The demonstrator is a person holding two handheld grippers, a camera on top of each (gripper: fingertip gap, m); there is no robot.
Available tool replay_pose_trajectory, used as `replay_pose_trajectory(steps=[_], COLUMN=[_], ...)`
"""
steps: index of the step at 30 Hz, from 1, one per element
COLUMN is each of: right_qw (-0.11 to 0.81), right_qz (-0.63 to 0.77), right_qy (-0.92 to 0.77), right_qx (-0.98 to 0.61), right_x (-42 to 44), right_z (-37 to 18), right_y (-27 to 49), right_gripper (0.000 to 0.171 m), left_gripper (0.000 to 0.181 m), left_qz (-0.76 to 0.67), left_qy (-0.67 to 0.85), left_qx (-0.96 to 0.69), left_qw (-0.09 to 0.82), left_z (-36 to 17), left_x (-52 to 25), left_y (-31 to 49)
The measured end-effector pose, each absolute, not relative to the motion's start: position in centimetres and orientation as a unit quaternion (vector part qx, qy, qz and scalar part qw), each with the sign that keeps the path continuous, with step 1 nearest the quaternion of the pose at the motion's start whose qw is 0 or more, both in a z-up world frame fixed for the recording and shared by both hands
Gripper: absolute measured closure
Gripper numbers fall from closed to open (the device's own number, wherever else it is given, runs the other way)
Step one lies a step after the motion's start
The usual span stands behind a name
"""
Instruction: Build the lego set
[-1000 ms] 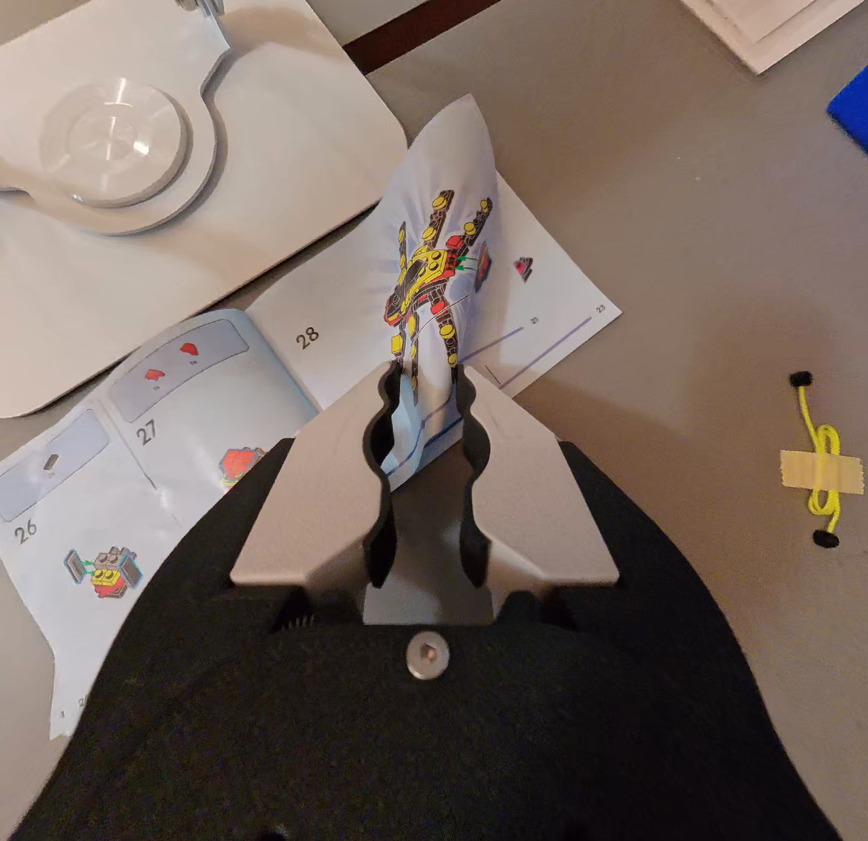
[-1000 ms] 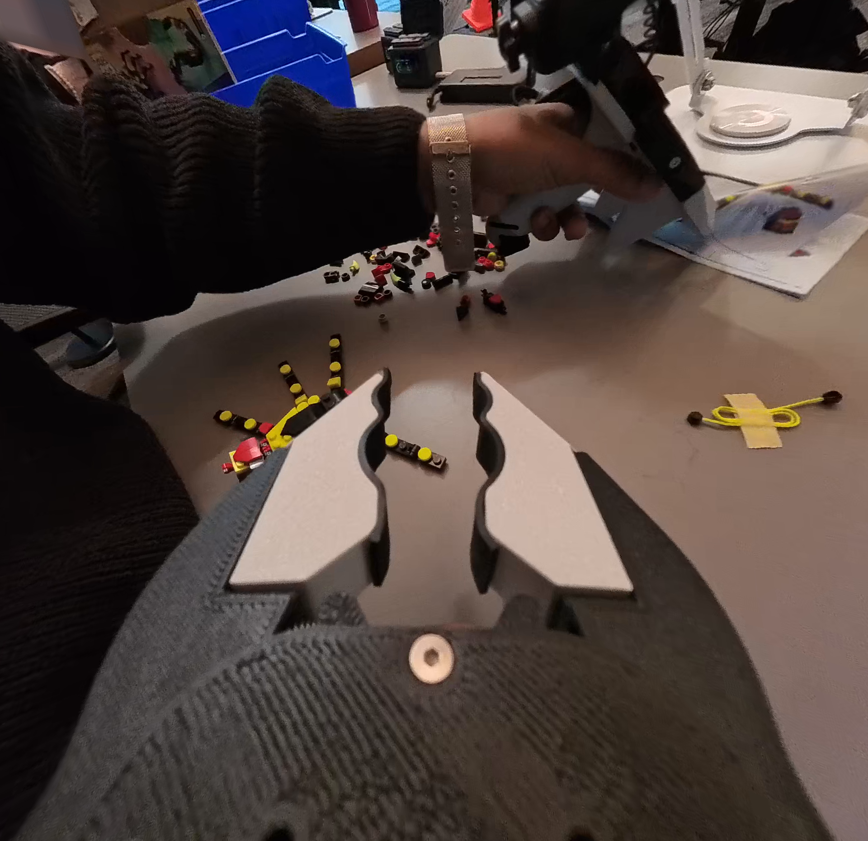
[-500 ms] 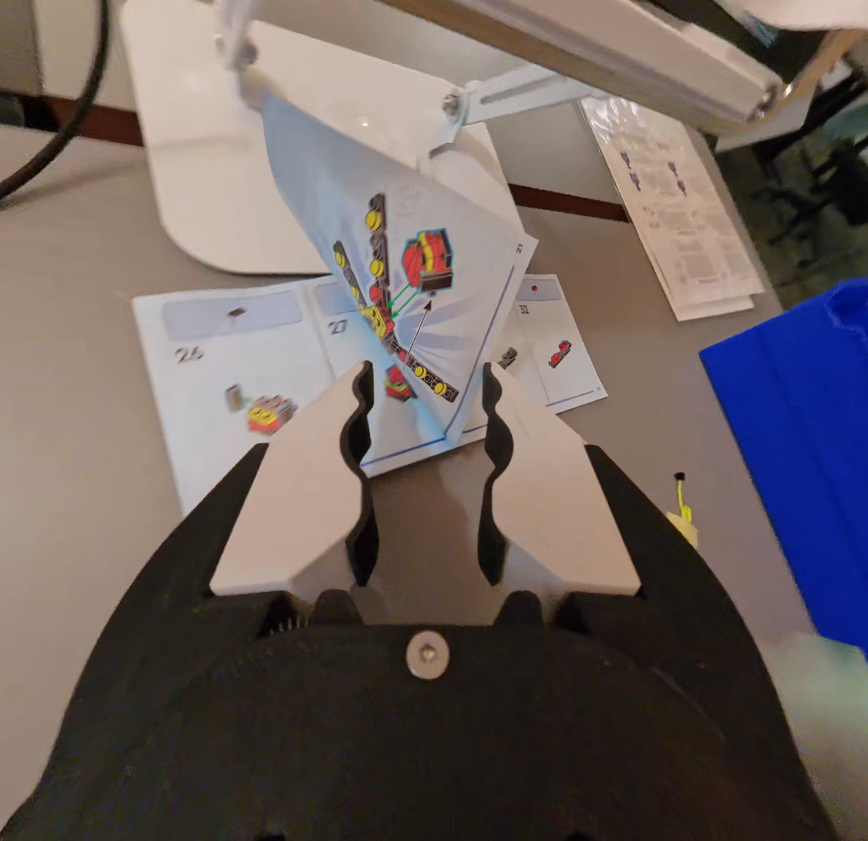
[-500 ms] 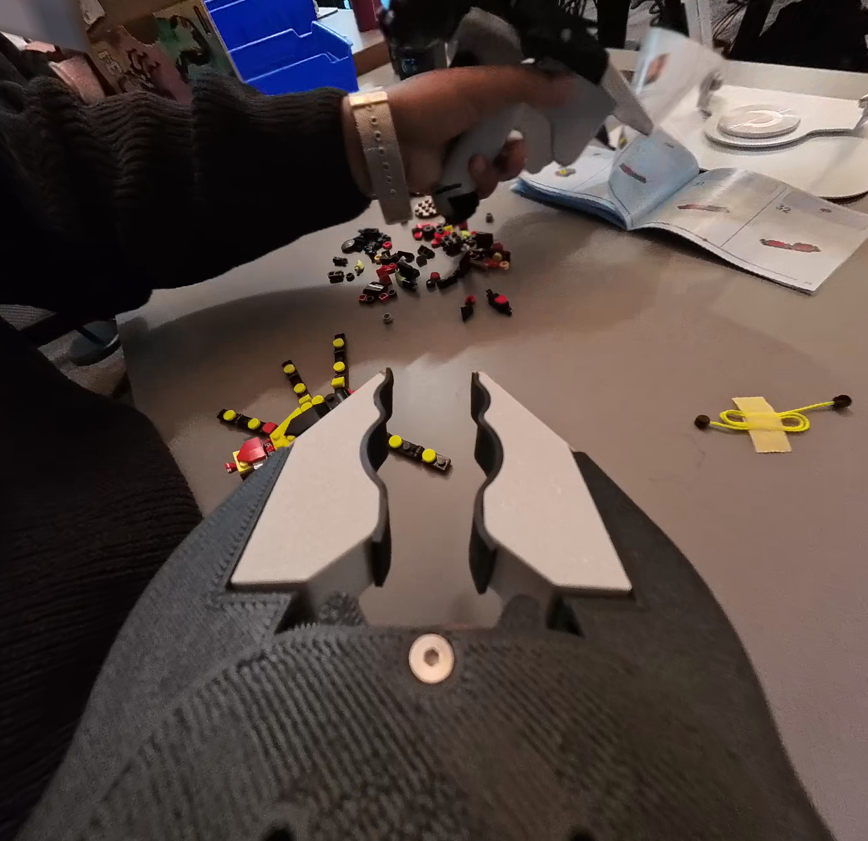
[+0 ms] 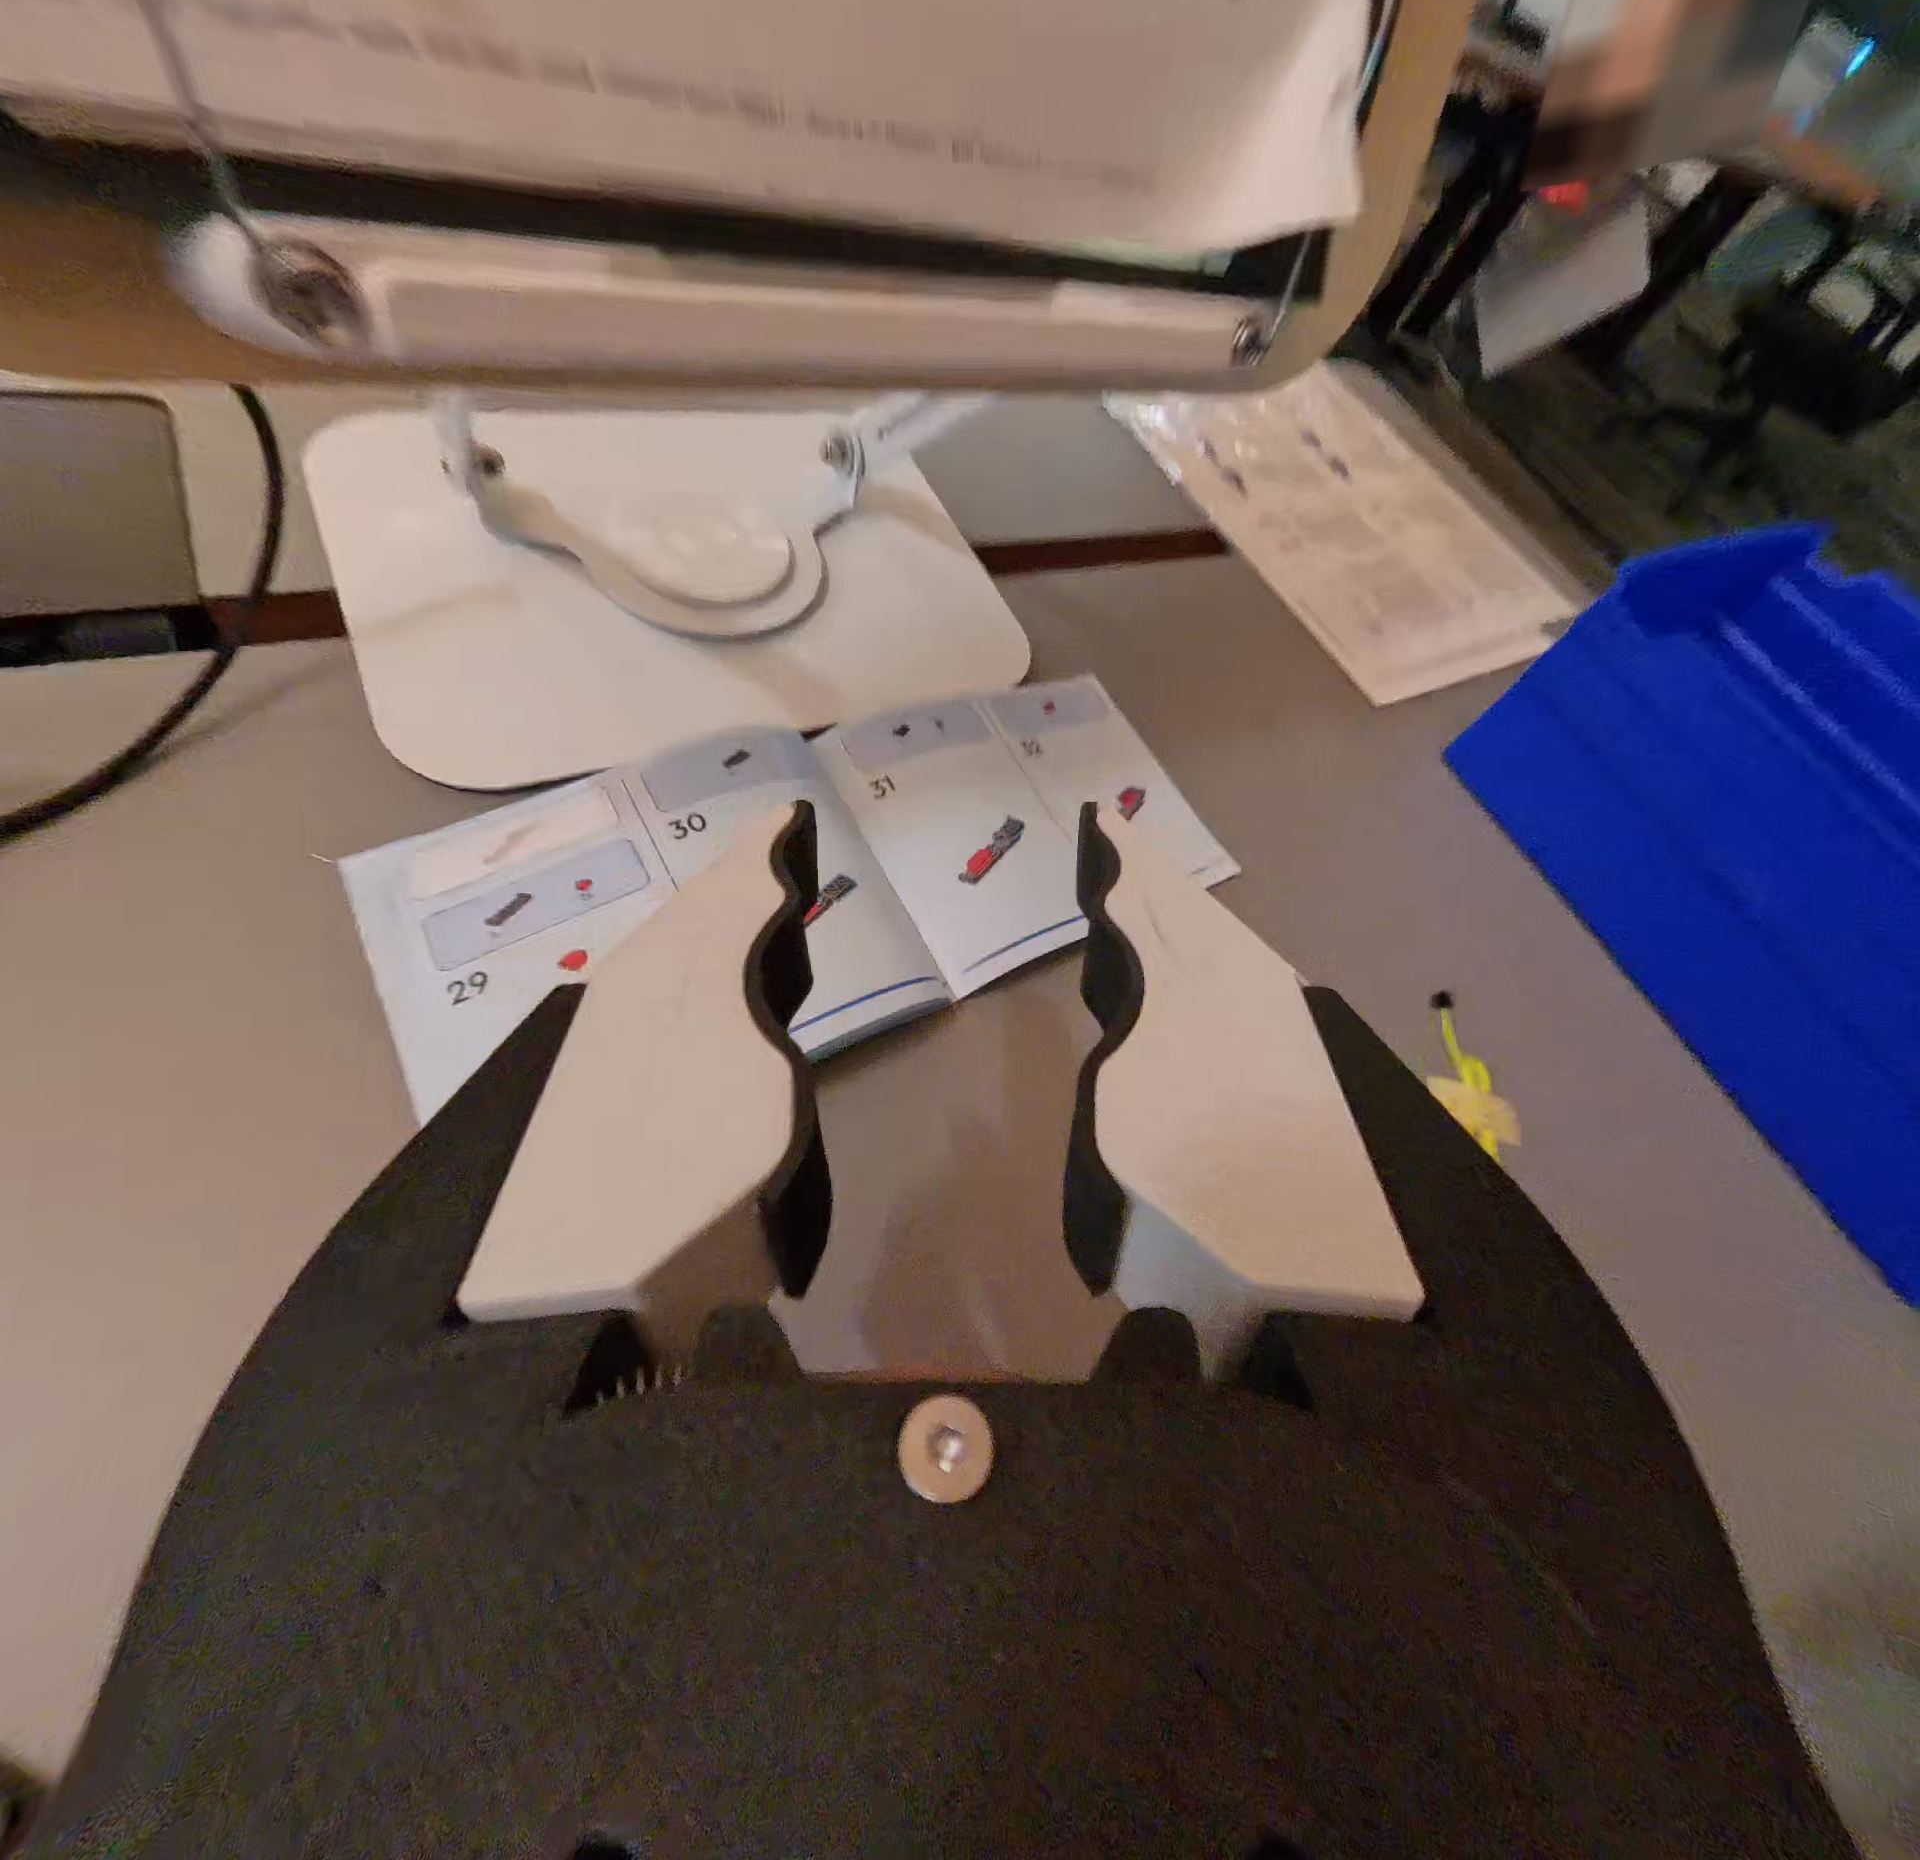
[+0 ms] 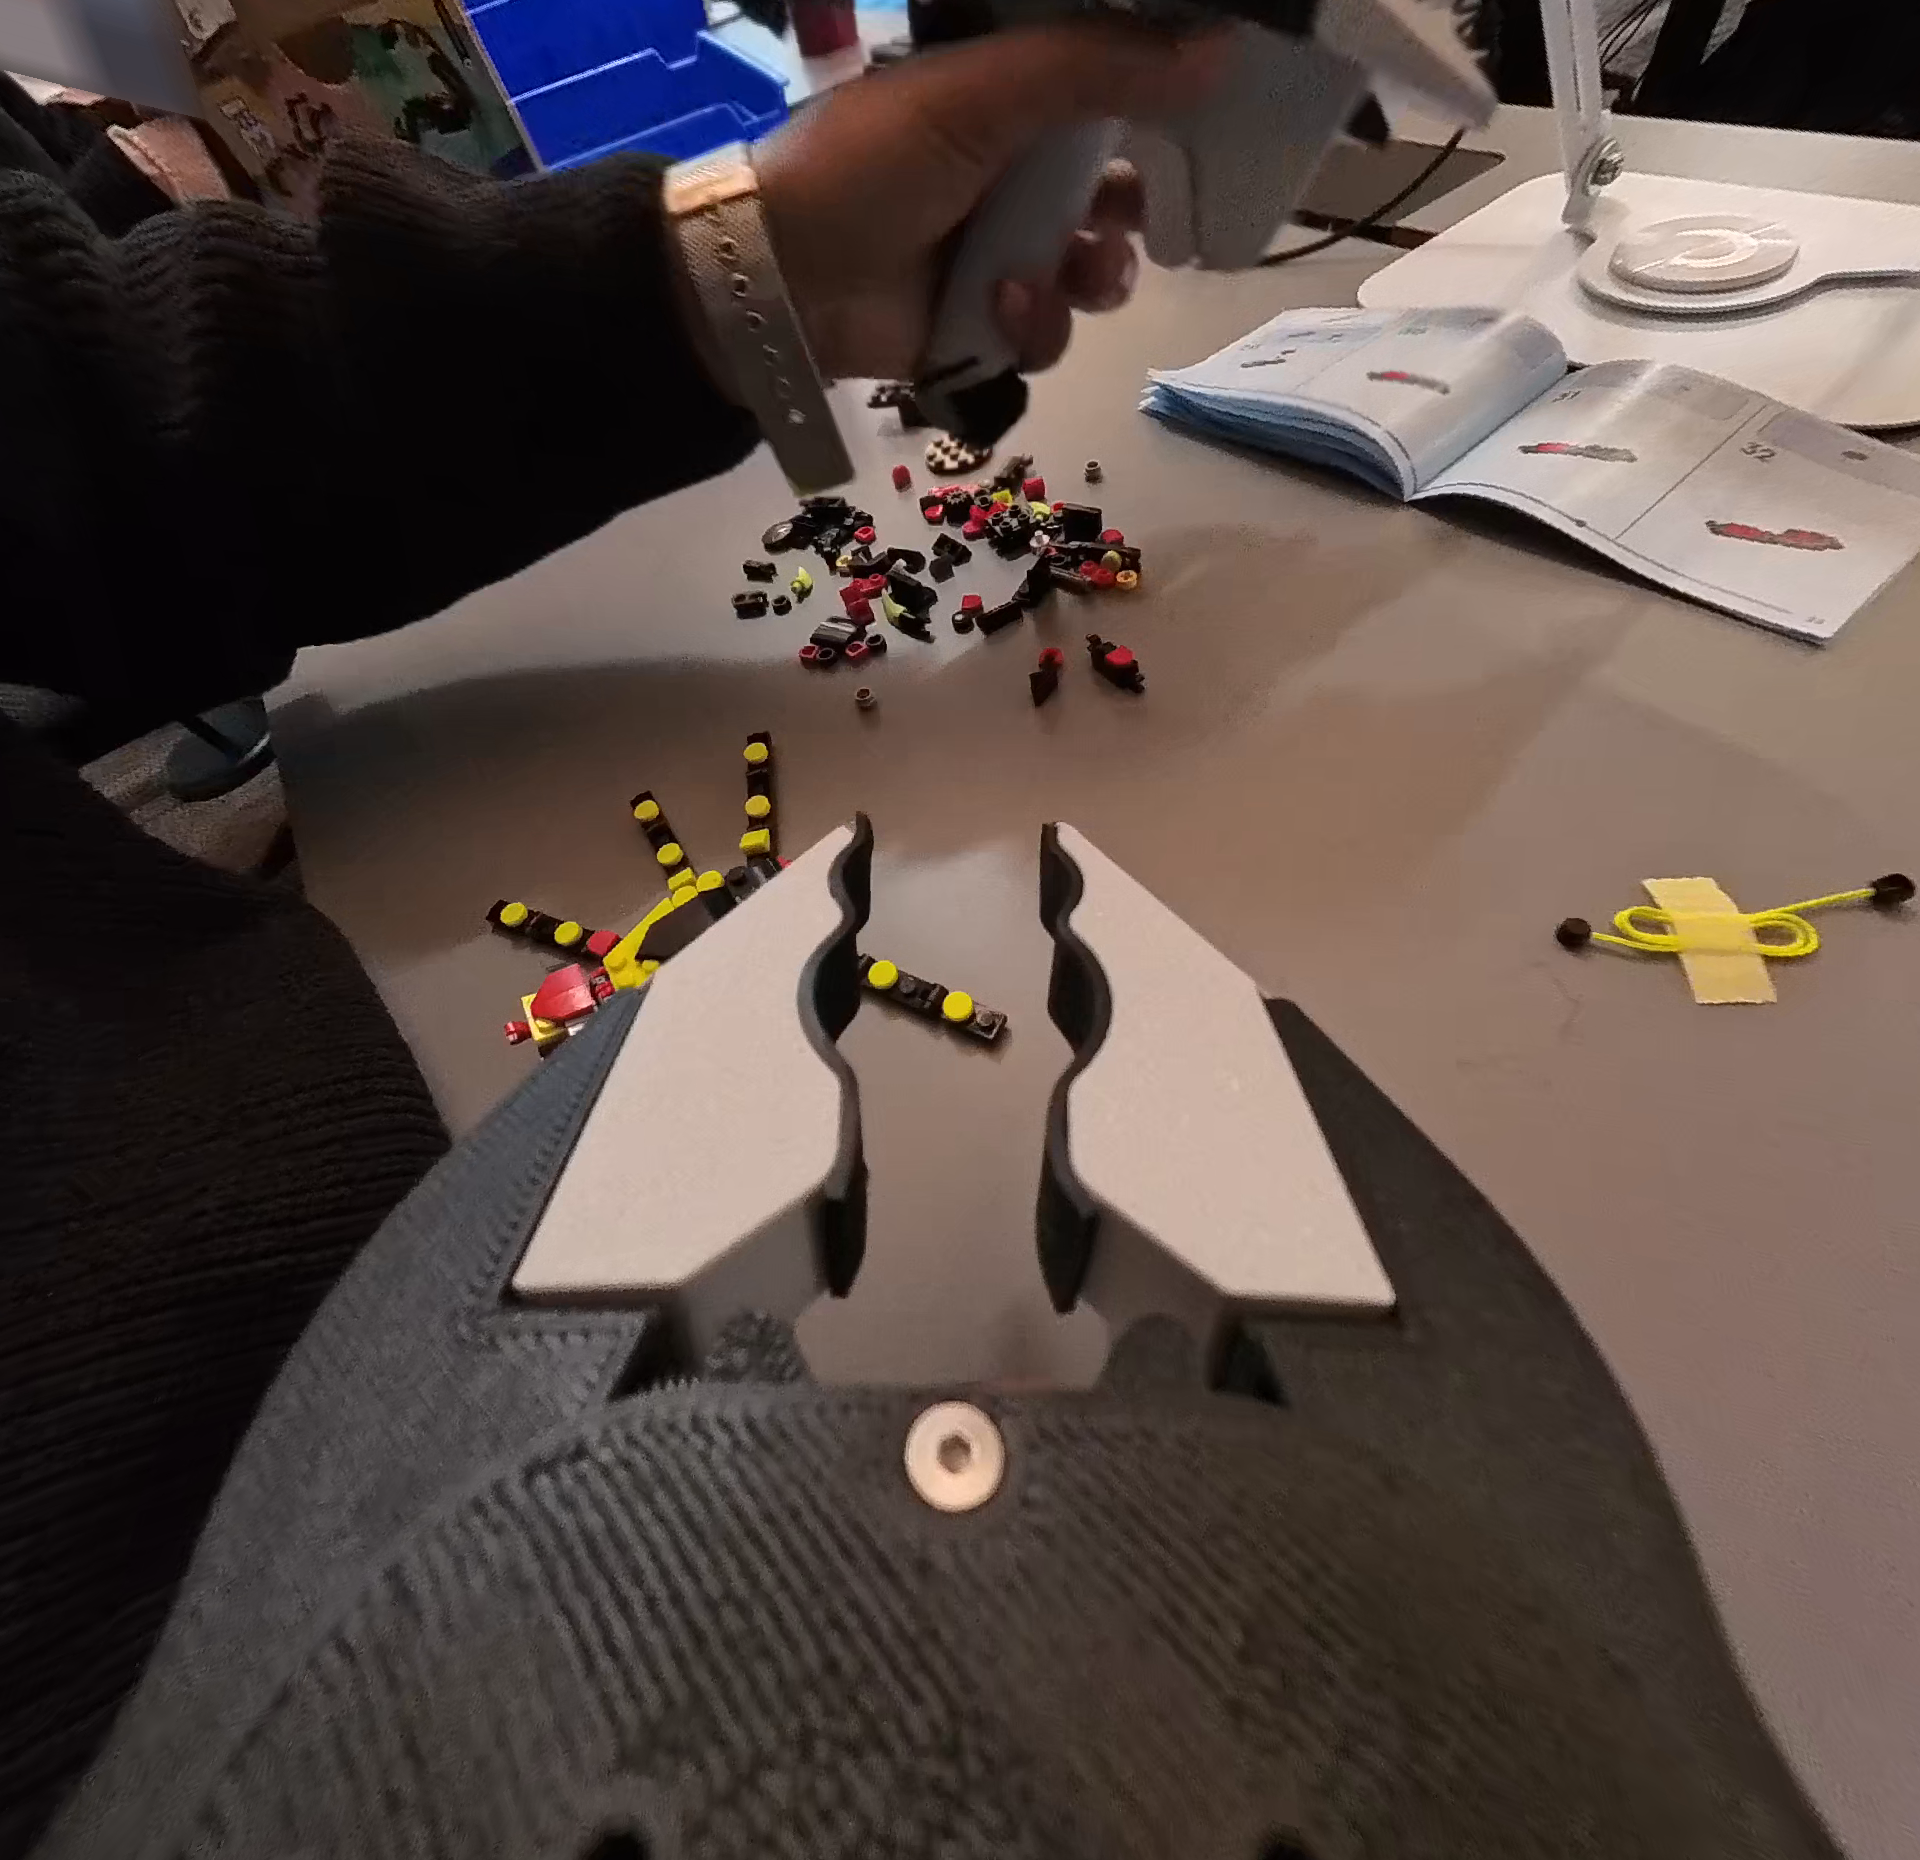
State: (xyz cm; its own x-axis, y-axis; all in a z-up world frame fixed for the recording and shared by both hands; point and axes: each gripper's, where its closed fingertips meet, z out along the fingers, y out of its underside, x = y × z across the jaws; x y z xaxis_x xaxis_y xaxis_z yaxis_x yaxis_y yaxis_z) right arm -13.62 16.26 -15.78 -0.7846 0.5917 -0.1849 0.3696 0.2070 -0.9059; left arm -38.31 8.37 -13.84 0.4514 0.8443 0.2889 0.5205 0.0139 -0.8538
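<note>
Released since a second ago, the booklet page once pinched by the left claw [image 5: 940,823] is now seen lying flat, and the instruction booklet [image 5: 914,875] rests open on the grey bench [image 5: 1299,875] just in front of a white stand base [image 5: 665,605]. That claw is held above the bench with its jaws spread wide, nothing between them and nothing touched. A blue bin [image 5: 1745,823] is seen at the right edge of the left wrist view, a stack of printed sheets [image 5: 1340,522] beyond it, and a yellow cord taped to the bench [image 5: 1470,1093] near the right finger.

In the right wrist view, the right claw [image 6: 951,834] is likewise shown parted and empty (its gap is narrower than the left's), poised over the bench [image 6: 1351,771]. Directly past its left finger, a partly built lego model [image 6: 665,917] of black, yellow and red pieces is laid out, one black strip with yellow studs [image 6: 930,995] showing between the fingers without being touched. A scatter of loose pieces [image 6: 935,563] lies farther back. Above it, the person's hand [image 6: 935,200] grips the handle of the other tool; the open booklet [image 6: 1507,439] and the taped cord [image 6: 1714,927] are seen to the right.
</note>
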Motion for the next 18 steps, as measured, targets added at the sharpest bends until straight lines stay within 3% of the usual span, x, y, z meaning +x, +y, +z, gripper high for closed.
replay_pose_trajectory(steps=[5,9,10,18], right_qw=[0.113,0.105,0.102,0.093], right_qz=[0.543,0.545,0.546,0.541], right_qy=[-0.774,-0.772,-0.772,-0.769], right_qx=[-0.307,-0.309,-0.311,-0.326], right_x=[-13.6,-13.6,-13.6,-14.1], right_z=[-15.7,-15.8,-15.8,-16.6], right_y=[16.4,16.4,16.4,16.6], right_gripper=[0.141,0.141,0.140,0.140], left_gripper=[0.139,0.167,0.167,0.162], left_qz=[0.122,0.127,0.140,0.176], left_qy=[-0.530,-0.518,-0.504,-0.458], left_qx=[-0.746,-0.779,-0.794,-0.787], left_qw=[0.384,0.329,0.310,0.375], left_z=[-20.7,-23.1,-23.5,-18.7], left_x=[-40.0,-39.8,-39.5,-36.0], left_y=[7.9,6.7,6.4,5.5])
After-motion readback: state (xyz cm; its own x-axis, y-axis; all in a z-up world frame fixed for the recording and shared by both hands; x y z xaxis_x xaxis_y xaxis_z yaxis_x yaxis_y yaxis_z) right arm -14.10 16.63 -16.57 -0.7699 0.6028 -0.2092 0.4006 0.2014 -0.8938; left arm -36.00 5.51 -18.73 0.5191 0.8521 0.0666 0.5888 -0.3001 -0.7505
